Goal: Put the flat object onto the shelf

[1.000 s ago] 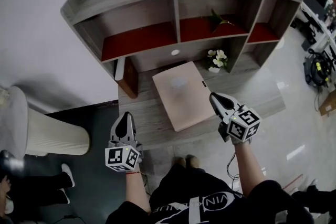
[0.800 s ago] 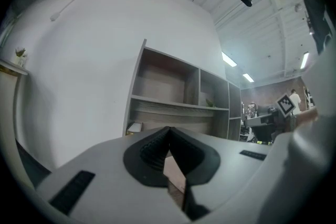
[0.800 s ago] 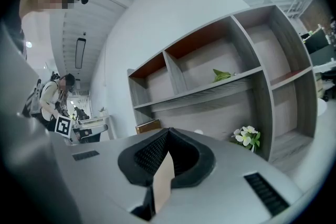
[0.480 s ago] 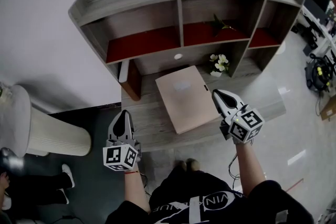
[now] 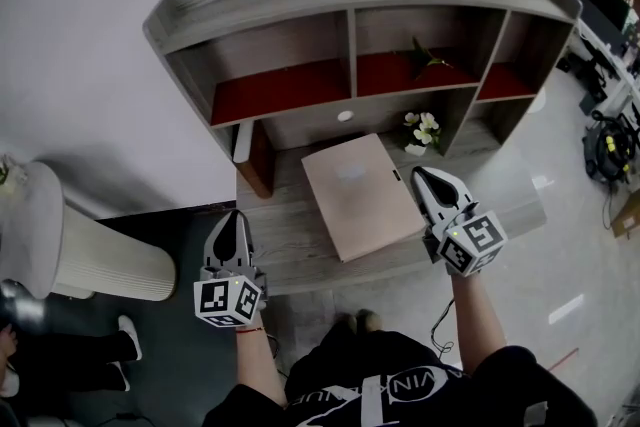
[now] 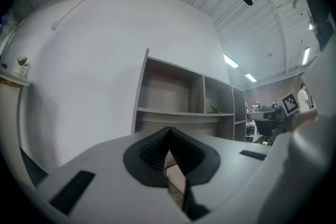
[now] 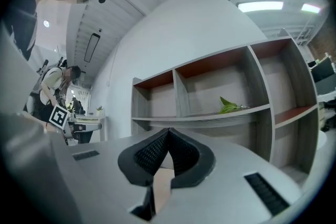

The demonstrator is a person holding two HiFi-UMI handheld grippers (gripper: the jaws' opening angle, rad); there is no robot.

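A flat pinkish-beige board (image 5: 358, 195) lies on the grey wooden desk (image 5: 285, 235) below the shelf unit (image 5: 350, 25), whose compartments have red floors. My right gripper (image 5: 424, 175) is shut and empty, its tips just off the board's right edge. My left gripper (image 5: 232, 217) hovers over the desk's front left part, well left of the board, shut on nothing. In the left gripper view the pads (image 6: 157, 147) meet, and a sliver of the board (image 6: 176, 178) shows below them. The right gripper view shows closed pads (image 7: 155, 152) facing the shelf (image 7: 210, 107).
A small pot of white flowers (image 5: 420, 127) stands just behind the board. A green sprig (image 5: 425, 60) lies in the middle compartment. A brown and white upright item (image 5: 250, 150) stands at the desk's back left. A ribbed white cylinder (image 5: 100, 250) is on the left, office gear (image 5: 610, 145) on the right.
The head view has drifted, so the shelf and desk sit a little more to the right. Both grippers stay shut and keep about the same places beside the board.
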